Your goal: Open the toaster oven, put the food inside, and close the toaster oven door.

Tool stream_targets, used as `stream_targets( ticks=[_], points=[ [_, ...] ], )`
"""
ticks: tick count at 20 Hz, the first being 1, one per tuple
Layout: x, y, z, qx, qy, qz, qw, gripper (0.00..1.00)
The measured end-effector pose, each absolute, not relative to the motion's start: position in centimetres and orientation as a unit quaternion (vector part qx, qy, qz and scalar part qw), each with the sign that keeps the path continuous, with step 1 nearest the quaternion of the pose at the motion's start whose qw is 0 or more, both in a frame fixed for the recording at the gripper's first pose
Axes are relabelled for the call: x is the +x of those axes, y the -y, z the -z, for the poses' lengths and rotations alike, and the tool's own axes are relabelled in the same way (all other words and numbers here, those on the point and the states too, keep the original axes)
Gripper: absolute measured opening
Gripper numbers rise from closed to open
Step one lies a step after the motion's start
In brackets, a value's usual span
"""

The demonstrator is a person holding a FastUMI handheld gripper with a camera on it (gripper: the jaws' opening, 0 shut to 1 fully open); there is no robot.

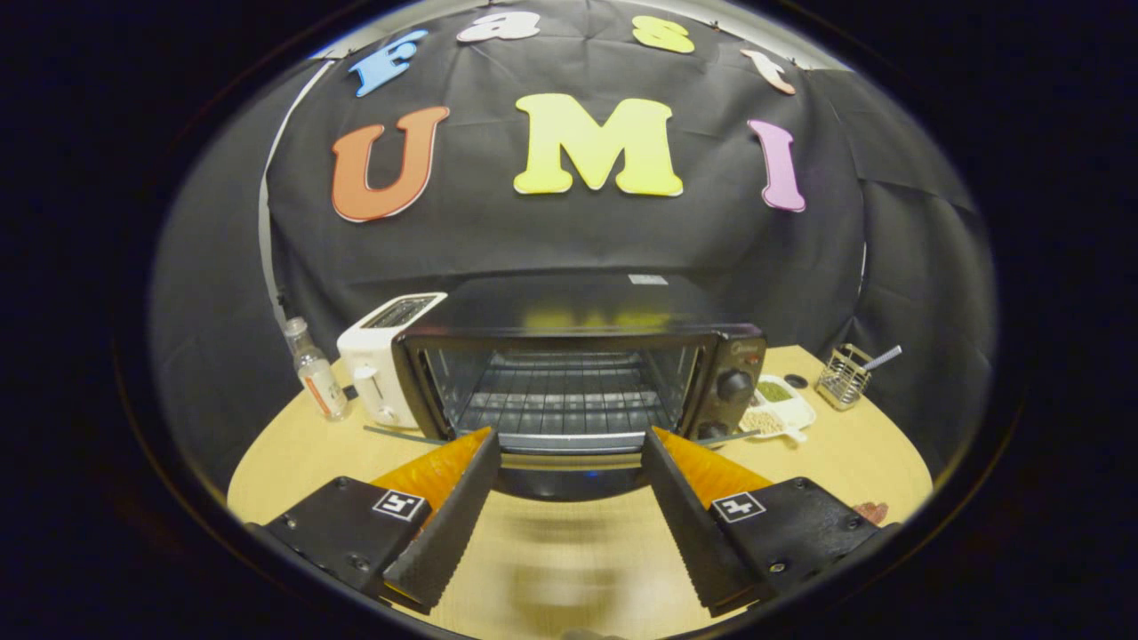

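Gripper (569, 440) spread wide with nothing between its fingers, facing the toaster oven (578, 364).

Its door (569, 471) hangs down open just ahead of the fingertips, baring the wire rack (564, 400) inside. On the wooden surface (293, 453), a white toaster (382, 364) and a small bottle (313, 372) stand to one side; a divided dish (782, 409) and wire holder (843, 375) sit on the other.

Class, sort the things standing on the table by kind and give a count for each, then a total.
Cooking appliances: 2, toaster oven with door down, toaster
Bottles: 1
Food dishes: 1
Wire holders: 1
Total: 5
The hand-held gripper is open before the oven.
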State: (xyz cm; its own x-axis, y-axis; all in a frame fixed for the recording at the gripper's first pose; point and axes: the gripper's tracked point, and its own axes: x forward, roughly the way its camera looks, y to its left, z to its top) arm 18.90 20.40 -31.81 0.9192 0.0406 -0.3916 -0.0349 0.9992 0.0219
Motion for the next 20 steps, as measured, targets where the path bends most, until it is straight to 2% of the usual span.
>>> stream_targets(
  ticks=[20],
  points=[
    [13.3,-19.7,40.9,0.002,-0.291,-0.019,0.956,1.0]
  ],
)
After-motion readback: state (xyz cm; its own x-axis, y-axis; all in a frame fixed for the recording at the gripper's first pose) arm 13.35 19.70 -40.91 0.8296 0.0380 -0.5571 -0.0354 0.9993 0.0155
